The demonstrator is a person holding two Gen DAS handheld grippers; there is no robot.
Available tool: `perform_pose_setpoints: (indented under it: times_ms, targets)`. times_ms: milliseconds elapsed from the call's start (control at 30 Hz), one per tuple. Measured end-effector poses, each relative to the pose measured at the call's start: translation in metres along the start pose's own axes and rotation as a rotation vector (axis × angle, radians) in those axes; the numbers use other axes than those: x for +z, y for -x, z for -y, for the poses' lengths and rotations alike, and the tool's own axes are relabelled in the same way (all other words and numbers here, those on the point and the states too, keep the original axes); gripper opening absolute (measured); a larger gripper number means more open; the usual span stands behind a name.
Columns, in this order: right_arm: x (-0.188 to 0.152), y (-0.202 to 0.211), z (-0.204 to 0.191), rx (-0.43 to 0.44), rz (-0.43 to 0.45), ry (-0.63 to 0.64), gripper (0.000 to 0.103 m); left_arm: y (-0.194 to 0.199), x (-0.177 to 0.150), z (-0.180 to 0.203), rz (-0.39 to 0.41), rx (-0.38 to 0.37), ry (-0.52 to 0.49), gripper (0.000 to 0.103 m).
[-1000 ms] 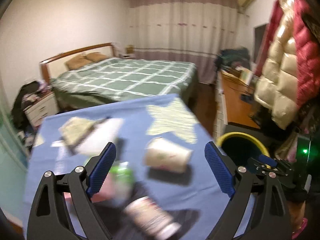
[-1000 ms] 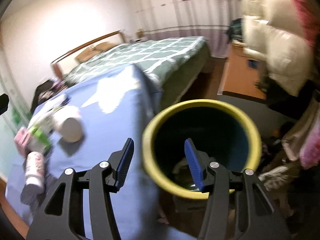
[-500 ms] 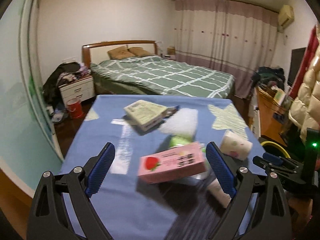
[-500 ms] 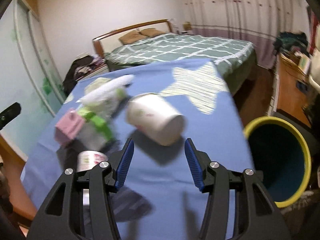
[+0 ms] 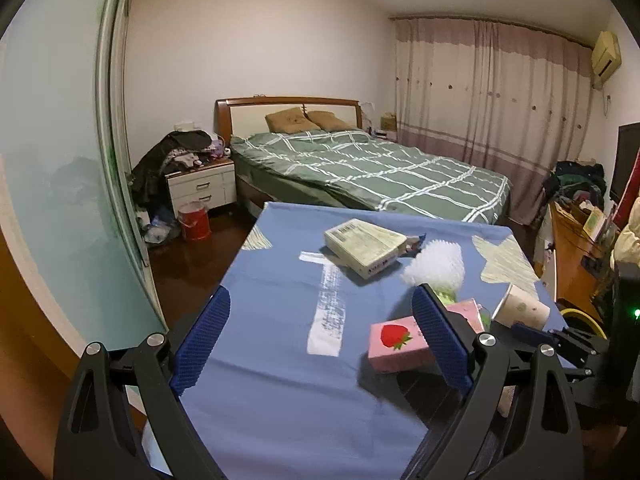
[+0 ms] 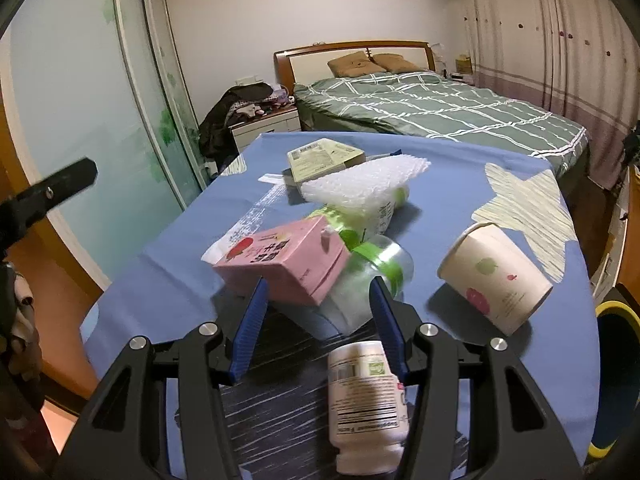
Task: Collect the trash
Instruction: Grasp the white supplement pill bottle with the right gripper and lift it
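Note:
Trash lies on a table with a blue cloth [image 5: 280,312]. A pink strawberry carton [image 6: 282,260] leans on a clear plastic bottle with a green label [image 6: 372,276]. A paper cup [image 6: 494,276] lies on its side at the right. A white pill bottle [image 6: 366,396] lies nearest, under my right gripper. A green-white box [image 6: 324,158] and white bubble wrap [image 6: 360,186] lie farther back. My right gripper [image 6: 318,320] is open and empty just before the carton and bottle. My left gripper [image 5: 320,336] is open and empty over the cloth, left of the pink carton [image 5: 396,344].
A yellow-rimmed dark bin [image 6: 618,376] stands on the floor off the table's right edge. A green plaid bed [image 5: 368,172] lies beyond the table. A nightstand [image 5: 200,188] and red bucket [image 5: 194,222] stand at the far left by sliding glass doors [image 5: 52,216].
Both grippers swung left, away from the yellow bin and back over the table. The right one now faces the pink carton and bottle up close. Both stayed open.

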State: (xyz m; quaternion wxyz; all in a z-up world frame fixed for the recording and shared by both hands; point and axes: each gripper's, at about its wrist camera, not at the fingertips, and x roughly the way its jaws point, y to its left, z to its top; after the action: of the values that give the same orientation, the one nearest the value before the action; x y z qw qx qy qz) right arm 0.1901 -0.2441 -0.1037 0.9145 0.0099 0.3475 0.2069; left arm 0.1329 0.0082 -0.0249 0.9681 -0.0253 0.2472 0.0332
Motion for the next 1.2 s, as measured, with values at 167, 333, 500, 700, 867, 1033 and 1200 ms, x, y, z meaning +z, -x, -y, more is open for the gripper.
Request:
perform_pose_setpoints:
  times_ms: [167, 333, 500, 700, 867, 1033, 1200]
  targets:
    - [-0.021, 0.004, 0.007, -0.052, -0.031, -0.031, 0.051, 0.001, 0.000, -0.003, 0.002, -0.011, 0.002, 0.091]
    - [-0.046, 0.004, 0.015, -0.056, -0.087, -0.044, 0.051, -0.006, -0.005, 0.002, -0.023, -0.035, 0.001, 0.091]
    - [-0.066, -0.003, 0.020, -0.036, -0.125, -0.075, 0.051, -0.008, -0.007, 0.012, -0.034, -0.045, -0.010, 0.091]
    - [-0.070, -0.001, 0.026, -0.008, -0.116, -0.101, 0.046, -0.010, -0.009, 0.022, -0.042, -0.053, -0.026, 0.091]
    - [-0.067, 0.013, 0.037, -0.011, -0.075, -0.123, 0.046, -0.016, -0.011, 0.030, -0.056, -0.066, -0.038, 0.091]
    - [-0.063, 0.029, 0.055, -0.047, -0.034, -0.155, 0.045, -0.020, -0.013, 0.038, -0.065, -0.077, -0.049, 0.091]
    - [-0.062, 0.051, 0.092, -0.134, 0.012, -0.221, 0.046, -0.024, -0.017, 0.046, -0.077, -0.090, -0.057, 0.091]
